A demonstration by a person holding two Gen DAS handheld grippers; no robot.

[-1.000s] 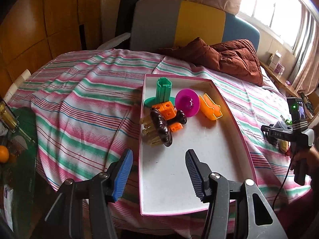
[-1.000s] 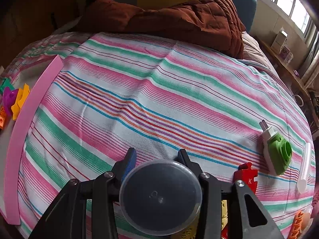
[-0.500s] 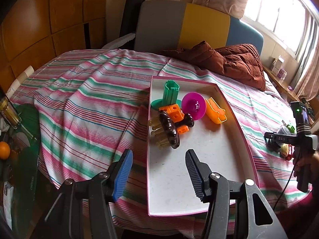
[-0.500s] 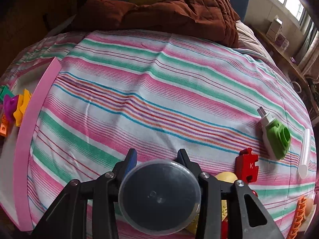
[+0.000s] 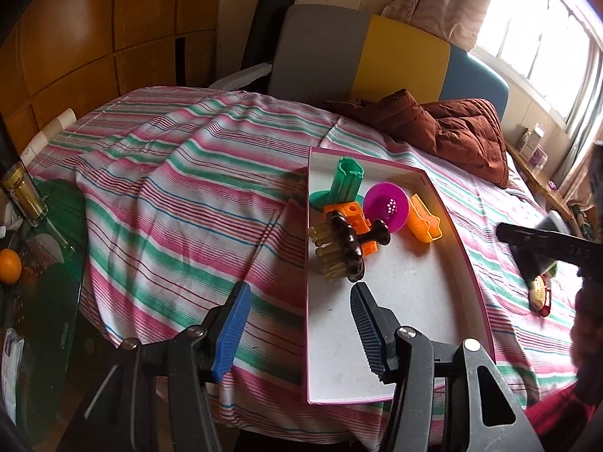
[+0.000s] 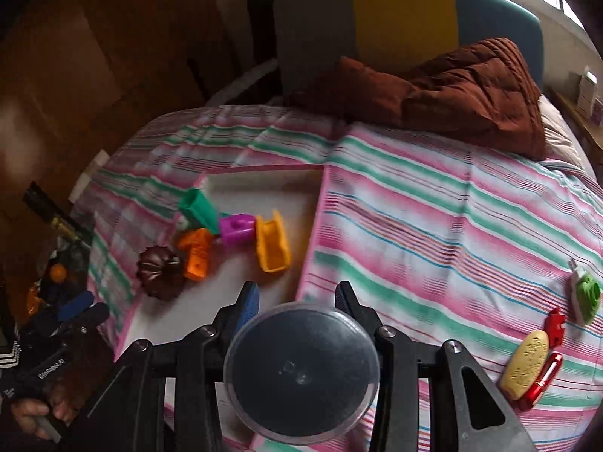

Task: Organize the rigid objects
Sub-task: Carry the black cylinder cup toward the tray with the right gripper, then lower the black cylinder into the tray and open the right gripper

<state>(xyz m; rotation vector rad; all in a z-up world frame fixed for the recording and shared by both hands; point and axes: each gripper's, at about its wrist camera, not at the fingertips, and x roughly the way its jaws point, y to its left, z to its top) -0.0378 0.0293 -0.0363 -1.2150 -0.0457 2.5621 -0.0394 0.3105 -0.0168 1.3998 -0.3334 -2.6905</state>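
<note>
Clear plastic, a round container (image 6: 301, 371) sits clamped in the right hand-held gripper (image 6: 297, 297) above the pink-rimmed tray (image 6: 314, 222). Only this view shows it. The left view shows the left hand-held gripper (image 5: 299, 310) part-open and empty over the tray's near end.

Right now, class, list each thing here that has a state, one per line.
Right gripper: shut on the clear round container.
Left gripper: open, nothing between the fingers.
Pink-rimmed tray: holds toys at its far end.
Green tube: upright.
Orange scoop: lying open side up.
</note>
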